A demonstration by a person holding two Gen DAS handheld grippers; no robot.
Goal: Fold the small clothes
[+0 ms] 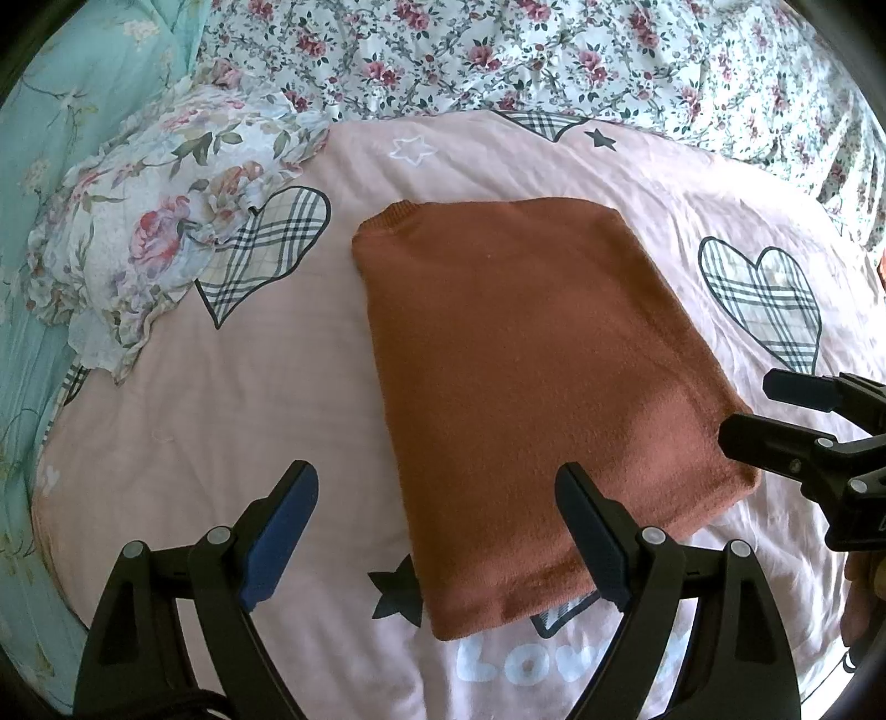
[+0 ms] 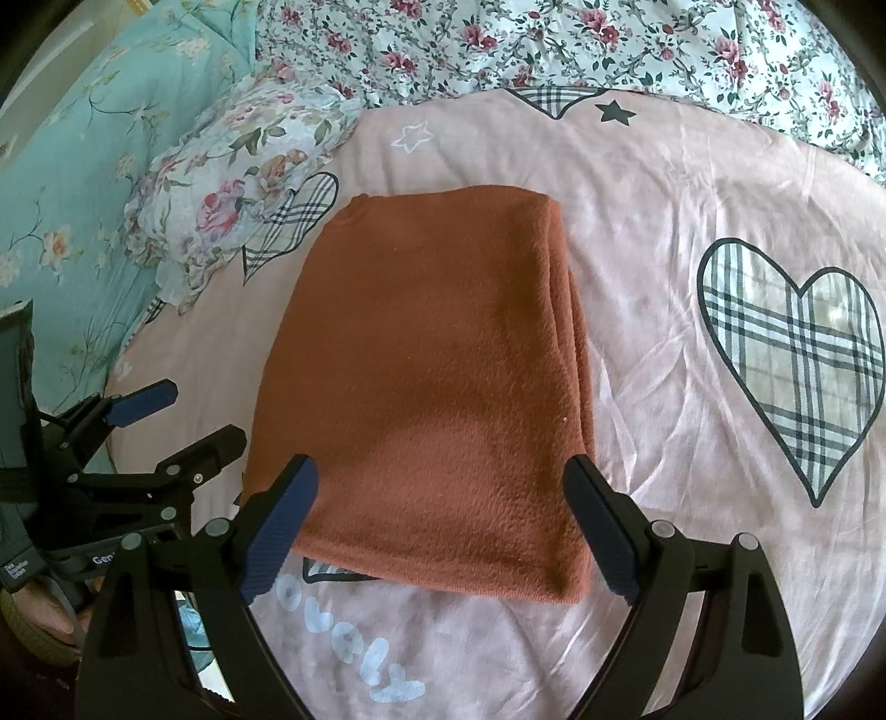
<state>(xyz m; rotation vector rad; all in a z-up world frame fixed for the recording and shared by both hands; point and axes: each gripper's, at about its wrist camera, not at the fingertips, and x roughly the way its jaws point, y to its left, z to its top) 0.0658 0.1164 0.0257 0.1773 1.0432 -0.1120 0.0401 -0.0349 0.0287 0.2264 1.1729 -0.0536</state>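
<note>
A rust-brown knit garment (image 1: 526, 360) (image 2: 432, 343) lies folded into a neat rectangle on the pink bed sheet (image 1: 266, 399) (image 2: 664, 387). My left gripper (image 1: 437, 482) hangs open over its near left corner, with nothing between its blue-padded fingers. My right gripper (image 2: 440, 471) is open too, spread wide above the garment's near edge and holding nothing. Each gripper shows in the other's view: the right gripper (image 1: 747, 407) by the garment's right corner, the left gripper (image 2: 206, 412) just off its left edge. Neither pad presses on the cloth.
The pink sheet carries plaid hearts (image 2: 792, 354), stars and lettering. A floral frilled pillow (image 1: 155, 221) (image 2: 232, 183) lies at the back left. A rose-print quilt (image 1: 554, 55) (image 2: 554, 44) is bunched along the back, and teal floral bedding (image 1: 33, 166) runs down the left.
</note>
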